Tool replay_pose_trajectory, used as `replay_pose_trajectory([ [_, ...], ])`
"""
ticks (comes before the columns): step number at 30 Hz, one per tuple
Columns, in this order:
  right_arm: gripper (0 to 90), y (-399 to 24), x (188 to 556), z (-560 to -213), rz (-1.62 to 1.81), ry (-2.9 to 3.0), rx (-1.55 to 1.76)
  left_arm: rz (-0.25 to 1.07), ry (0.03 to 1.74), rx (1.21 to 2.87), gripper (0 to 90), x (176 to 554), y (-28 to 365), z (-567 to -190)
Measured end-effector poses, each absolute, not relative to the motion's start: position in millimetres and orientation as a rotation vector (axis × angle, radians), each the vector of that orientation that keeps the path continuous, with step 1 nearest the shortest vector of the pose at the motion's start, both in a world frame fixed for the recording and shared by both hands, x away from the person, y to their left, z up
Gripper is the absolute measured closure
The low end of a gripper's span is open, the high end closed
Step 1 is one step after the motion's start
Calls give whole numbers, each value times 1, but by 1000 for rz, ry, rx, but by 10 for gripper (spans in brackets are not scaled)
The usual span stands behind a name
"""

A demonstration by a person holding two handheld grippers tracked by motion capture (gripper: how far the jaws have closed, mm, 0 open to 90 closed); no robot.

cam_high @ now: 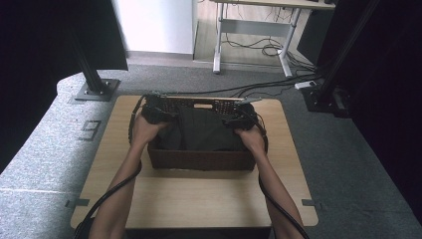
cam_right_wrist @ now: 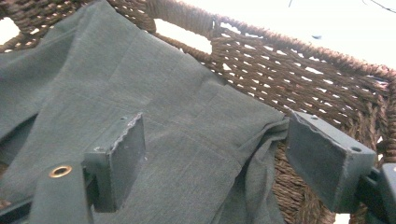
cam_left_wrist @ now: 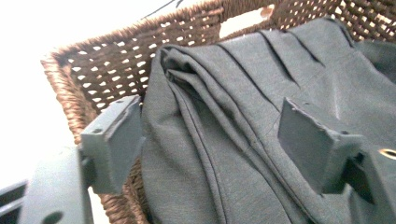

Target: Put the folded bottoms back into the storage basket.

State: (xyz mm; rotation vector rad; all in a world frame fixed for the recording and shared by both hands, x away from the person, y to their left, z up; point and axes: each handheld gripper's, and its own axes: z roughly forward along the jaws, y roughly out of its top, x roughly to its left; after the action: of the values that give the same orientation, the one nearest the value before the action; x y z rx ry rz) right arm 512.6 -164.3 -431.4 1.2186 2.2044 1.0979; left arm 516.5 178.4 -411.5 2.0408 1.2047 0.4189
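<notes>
A dark grey folded cloth lies inside a brown wicker basket on the wooden table. My left gripper hovers at the basket's far left corner and my right gripper at its far right corner. In the left gripper view the left gripper stands open over the pleated cloth, with the pads clear of it. In the right gripper view the right gripper is open above a corner of the cloth, beside the basket wall.
The wooden table has bare surface in front of the basket. Black stand posts rise at the far left and far right. Cables lie on the floor beyond, under a desk frame.
</notes>
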Motion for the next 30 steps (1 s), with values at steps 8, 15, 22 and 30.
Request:
replay_pose_trajectory([
  [8, 152, -166, 503, -426, 1109, 2216, 1184, 422, 1195, 2019, 145, 505, 189, -406],
  [15, 135, -169, 494, -420, 1121, 2234, 1152, 422, 1179, 2015, 138, 494, 197, -404],
  [22, 139, -181, 484, -417, 1083, 2232, 1146, 465, 1210, 2028, 153, 486, 208, -411],
  [30, 412, -221, 478, -431, 996, 2164, 1272, 492, 1262, 2003, 377, 481, 226, -435],
])
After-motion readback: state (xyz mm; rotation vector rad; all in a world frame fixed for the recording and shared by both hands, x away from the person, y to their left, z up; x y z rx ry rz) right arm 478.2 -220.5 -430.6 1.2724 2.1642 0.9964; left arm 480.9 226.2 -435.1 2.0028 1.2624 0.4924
